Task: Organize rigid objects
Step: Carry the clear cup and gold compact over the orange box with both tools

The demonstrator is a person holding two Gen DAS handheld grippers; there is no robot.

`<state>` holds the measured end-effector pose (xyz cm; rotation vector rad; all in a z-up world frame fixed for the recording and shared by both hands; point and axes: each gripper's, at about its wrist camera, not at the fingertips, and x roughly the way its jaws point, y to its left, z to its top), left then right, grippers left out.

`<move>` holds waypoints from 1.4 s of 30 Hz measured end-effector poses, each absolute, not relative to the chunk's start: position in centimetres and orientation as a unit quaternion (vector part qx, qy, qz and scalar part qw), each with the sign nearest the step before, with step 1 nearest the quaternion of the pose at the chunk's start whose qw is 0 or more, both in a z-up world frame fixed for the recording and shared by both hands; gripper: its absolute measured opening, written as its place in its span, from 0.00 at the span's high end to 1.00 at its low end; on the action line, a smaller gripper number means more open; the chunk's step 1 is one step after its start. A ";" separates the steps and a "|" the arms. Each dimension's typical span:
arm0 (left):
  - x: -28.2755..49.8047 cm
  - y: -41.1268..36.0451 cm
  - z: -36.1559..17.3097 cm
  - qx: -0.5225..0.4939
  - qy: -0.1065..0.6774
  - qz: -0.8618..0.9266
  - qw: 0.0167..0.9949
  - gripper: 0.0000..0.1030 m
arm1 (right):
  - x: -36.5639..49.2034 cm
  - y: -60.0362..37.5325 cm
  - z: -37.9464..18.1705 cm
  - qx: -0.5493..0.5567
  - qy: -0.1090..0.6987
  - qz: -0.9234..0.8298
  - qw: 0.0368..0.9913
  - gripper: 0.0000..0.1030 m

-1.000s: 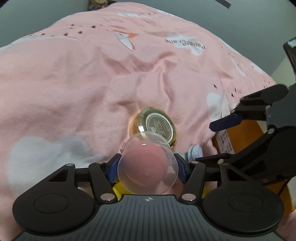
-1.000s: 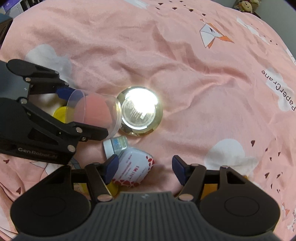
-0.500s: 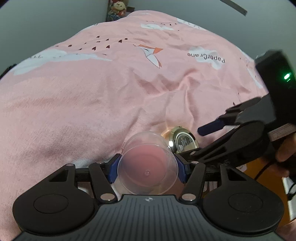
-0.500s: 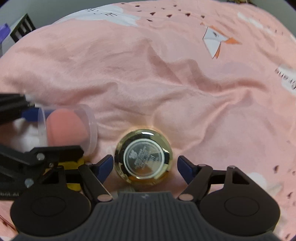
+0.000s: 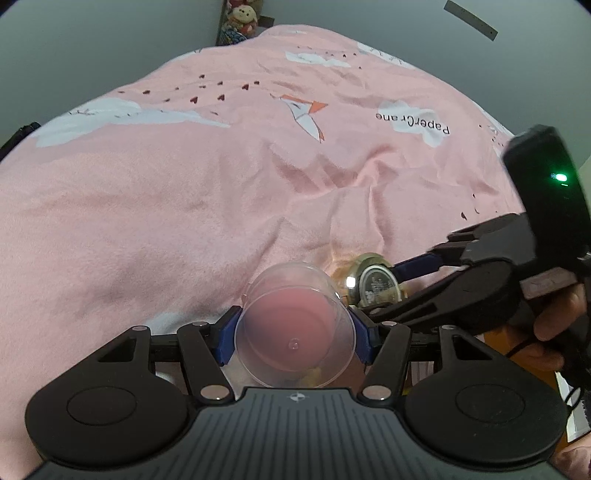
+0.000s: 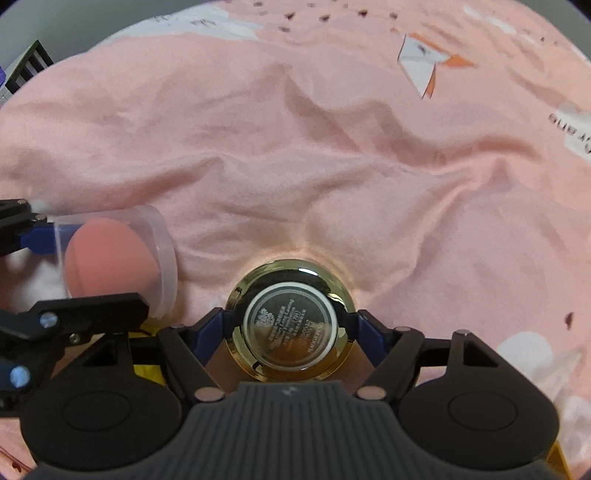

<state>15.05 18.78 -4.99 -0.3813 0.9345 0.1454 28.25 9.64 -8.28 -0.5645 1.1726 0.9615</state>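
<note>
Right tongs [image 6: 291, 328] now round gold compact [image 6: 290, 328], pointing steeply down; left tongs [image 5: 295, 338] clamped on clear cup [image 5: 295, 328].

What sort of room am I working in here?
Probably a bedroom: the work surface is a bed under a pink quilt printed with paper cranes, and plush toys sit by the wall behind it.

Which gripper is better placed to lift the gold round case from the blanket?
Right. The right gripper already has the gold round case between its fingers, while the left gripper is occupied holding the clear plastic cup.
</note>
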 end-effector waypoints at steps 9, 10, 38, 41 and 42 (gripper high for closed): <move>12.8 16.9 -1.0 -0.182 0.408 0.056 0.893 0.33 | 25.6 5.2 -2.0 -0.232 0.479 0.430 0.729 0.27; 12.8 16.5 -0.6 -0.181 0.403 0.050 0.896 0.33 | 25.3 4.2 -0.9 -0.229 0.472 0.428 0.736 0.27; 18.8 -7.7 -0.6 -0.144 0.444 -0.231 0.854 0.33 | 24.2 -22.5 -1.8 -0.235 0.577 0.224 0.749 0.27; 19.4 -8.3 -1.2 -0.129 0.451 -0.222 0.855 0.33 | 24.9 -22.7 -3.0 -0.262 0.583 0.216 0.737 0.27; 19.6 -8.3 -1.2 -0.127 0.452 -0.221 0.855 0.33 | 25.2 -22.6 -3.6 -0.270 0.588 0.212 0.732 0.27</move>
